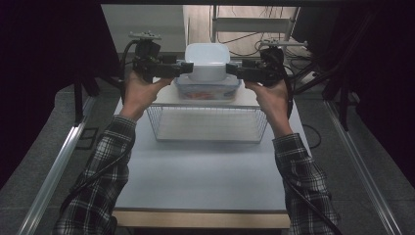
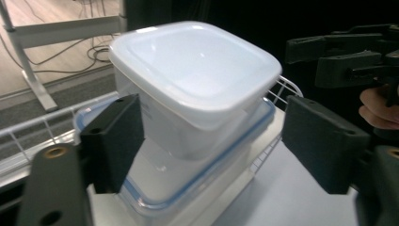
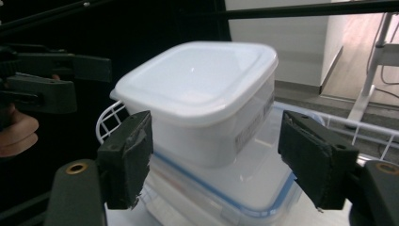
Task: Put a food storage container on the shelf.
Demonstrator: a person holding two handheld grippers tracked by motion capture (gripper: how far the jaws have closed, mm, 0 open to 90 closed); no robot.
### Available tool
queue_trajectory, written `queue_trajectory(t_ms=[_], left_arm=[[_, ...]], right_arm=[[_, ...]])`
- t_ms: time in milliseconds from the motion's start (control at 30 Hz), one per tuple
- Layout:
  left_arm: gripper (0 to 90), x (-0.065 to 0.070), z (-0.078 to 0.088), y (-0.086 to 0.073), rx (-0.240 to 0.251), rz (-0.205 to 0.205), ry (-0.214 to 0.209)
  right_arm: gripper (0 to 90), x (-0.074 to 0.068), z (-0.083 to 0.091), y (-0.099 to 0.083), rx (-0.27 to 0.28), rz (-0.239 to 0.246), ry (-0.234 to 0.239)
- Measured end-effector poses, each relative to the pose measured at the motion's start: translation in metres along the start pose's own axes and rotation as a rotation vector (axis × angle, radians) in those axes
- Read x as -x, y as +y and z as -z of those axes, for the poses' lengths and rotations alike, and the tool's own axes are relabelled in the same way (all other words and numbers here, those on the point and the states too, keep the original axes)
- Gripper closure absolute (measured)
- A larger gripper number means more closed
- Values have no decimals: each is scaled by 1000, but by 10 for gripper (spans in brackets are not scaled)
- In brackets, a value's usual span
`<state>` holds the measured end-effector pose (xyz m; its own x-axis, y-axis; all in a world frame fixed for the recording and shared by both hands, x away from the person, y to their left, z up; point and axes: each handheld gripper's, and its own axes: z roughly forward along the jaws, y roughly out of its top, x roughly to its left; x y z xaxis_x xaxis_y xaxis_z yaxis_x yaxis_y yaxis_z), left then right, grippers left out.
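White plastic makes up the tub [image 1: 207, 61] that sits on top of a wider clear box with a blue-rimmed lid [image 1: 208, 91], both at the far edge of the tabletop [image 1: 205, 176], just behind a wire basket [image 1: 207, 124]. From the high view, the left gripper [image 1: 183, 68] and right gripper [image 1: 230, 70] come at the tub from opposite sides, each held in a hand with a plaid sleeve, and something orange shows through the clear box's wall. The left gripper view adds what the high view cannot: that gripper's jaws stand apart, released, one pad close to the tub's wall and the other well off to the side, with the other gripper [image 2: 348, 59] beyond. The right gripper view shows its own jaws likewise spread either side of the tub, touching nothing, and a printed label [image 3: 247, 132] on the tub's side.
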<state>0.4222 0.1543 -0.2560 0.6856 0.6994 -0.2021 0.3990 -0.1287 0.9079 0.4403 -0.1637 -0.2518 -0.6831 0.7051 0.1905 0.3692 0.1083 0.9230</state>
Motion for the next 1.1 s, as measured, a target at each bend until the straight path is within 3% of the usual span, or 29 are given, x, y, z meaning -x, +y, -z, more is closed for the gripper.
queue_trajectory(t_ms=[200, 233, 533, 1100], left_arm=[[132, 9, -1, -15, -34, -55, -8], [121, 11, -1, -20, -43, -79, -7], [52, 13, 5, -43, -38, -155, 17], [45, 22, 11, -74, -42, -163, -8]], right_arm=[[206, -3, 4, -15, -19, 24, 24], [199, -3, 4, -17, -23, 29, 26], [141, -6, 5, -36, -40, 56, 55], [68, -13, 9, -57, -55, 113, 67]])
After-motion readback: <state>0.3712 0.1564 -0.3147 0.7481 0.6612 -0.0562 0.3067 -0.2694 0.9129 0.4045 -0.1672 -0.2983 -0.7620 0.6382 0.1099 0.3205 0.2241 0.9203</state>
